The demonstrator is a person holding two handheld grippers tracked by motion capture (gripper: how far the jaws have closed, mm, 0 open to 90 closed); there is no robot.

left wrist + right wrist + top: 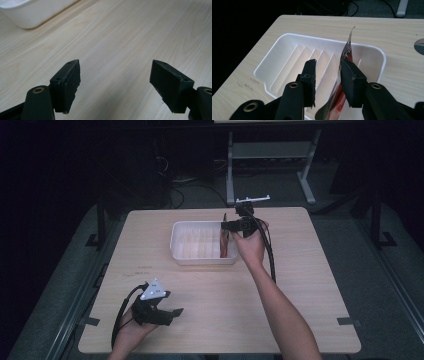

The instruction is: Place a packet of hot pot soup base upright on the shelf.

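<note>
A white ribbed tray (176, 245) (274, 62) sits mid-table. A red and silver packet (224, 245) (347, 48) stands on edge in its right end, slotted between the ribs. My right gripper (228, 226) (328, 67) hovers over that end with its jaws partly apart. The packet rises between them, close against the right jaw, while the left jaw stands clear of it. My left gripper (172, 315) (115, 75) rests low over the bare table near the front left, open wide with nothing between its fingers.
The wooden table (300, 285) stretches out around the tray. A corner of the tray (27, 15) shows beyond the left gripper. Table legs and cables (270, 170) lie on the dark floor behind the far edge.
</note>
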